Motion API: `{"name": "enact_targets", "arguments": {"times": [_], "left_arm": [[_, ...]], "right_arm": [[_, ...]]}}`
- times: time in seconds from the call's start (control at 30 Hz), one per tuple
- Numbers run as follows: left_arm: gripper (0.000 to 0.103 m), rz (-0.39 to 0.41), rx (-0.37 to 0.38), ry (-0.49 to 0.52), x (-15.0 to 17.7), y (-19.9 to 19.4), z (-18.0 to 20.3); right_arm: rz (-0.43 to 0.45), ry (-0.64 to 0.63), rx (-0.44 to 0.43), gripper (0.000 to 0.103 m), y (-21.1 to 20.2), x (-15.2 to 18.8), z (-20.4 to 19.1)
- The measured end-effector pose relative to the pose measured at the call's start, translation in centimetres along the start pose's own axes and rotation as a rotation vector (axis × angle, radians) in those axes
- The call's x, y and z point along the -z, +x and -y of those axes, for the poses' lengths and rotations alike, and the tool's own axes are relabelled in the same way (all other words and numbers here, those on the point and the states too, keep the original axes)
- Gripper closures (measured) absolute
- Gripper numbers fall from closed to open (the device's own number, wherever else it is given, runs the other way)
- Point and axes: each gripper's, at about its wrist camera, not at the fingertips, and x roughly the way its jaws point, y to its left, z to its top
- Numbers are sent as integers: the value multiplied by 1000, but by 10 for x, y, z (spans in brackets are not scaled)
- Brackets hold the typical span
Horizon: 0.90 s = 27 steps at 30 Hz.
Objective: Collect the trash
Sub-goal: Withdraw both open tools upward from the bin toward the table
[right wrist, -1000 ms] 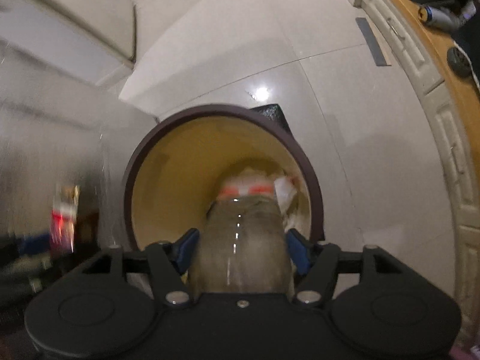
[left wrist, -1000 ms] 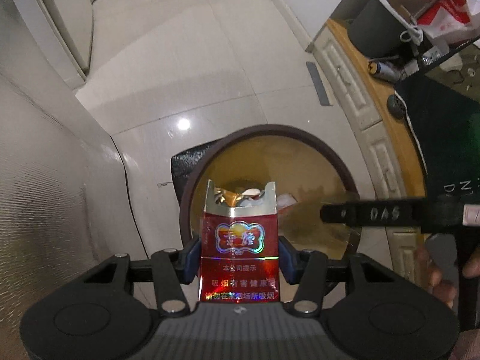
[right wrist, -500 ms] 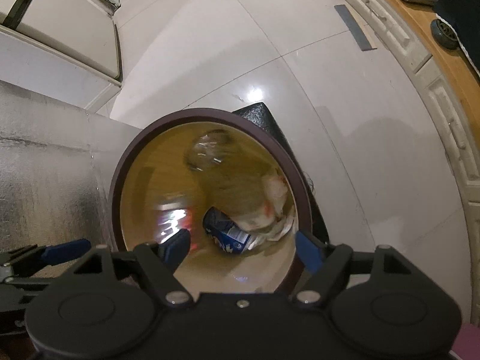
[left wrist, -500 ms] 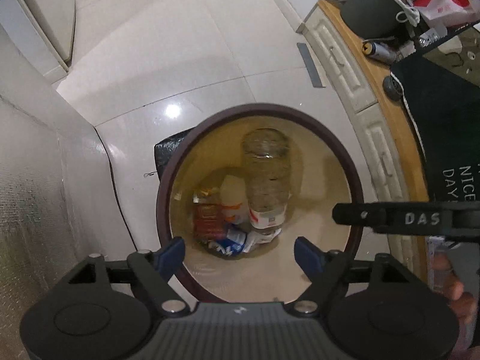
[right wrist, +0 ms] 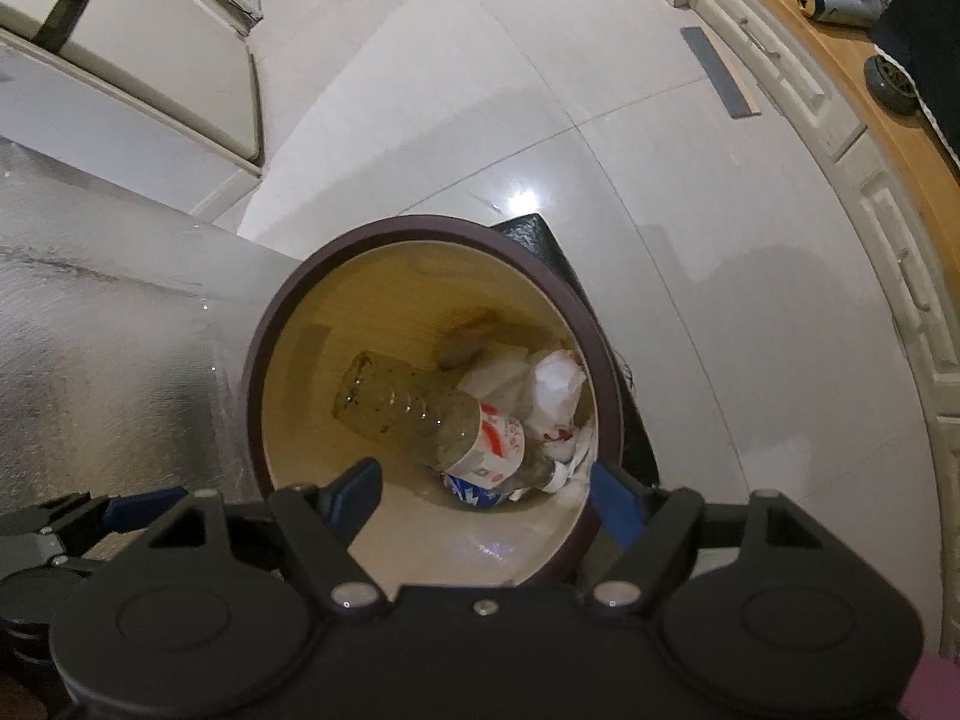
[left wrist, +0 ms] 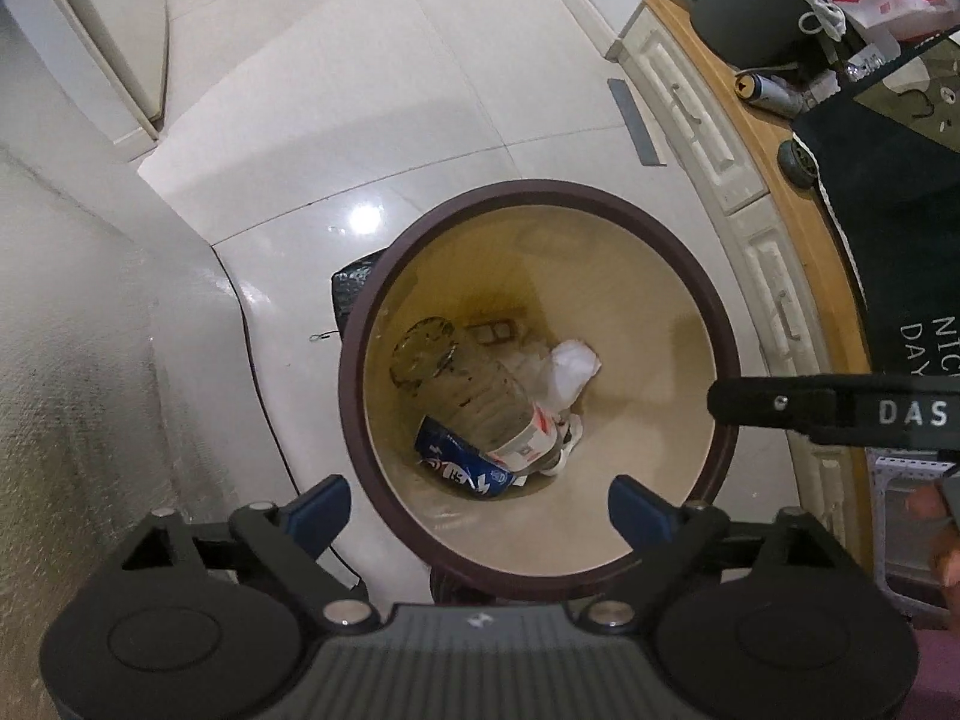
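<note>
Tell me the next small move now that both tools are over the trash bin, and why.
Probably lift both away to fetch more trash. The left tool, still opening, and the right tool hold nothing, and the plastic bottle already lies inside the bin on the blue can.

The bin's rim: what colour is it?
Dark maroon-brown, around a cream inside; the bin's rim shows best in the left wrist view.

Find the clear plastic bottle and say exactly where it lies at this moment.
In both wrist views the plastic bottle lies tilted inside the round bin, its cap end down, resting on a blue packet beside a white bag.
</note>
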Motion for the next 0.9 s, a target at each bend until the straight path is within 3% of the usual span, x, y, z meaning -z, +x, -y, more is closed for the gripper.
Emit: {"name": "enact_targets", "arguments": {"times": [0.17,0.23,0.37,0.9], "left_arm": [[0,20,-8,-18,8,-12,-1],[0,28,-8,-23,12,-17,-2],[0,45,-14,-28,18,-29,-2],[0,153,-34,-49,45,-100,-8]], "right_arm": [[42,-18,-16,14,-16,8,-3],[55,-27,-20,6,-23,12,-3],[80,-54,-20,0,-36,18,-4],[190,-168,41,0,-103,54,-17]]}}
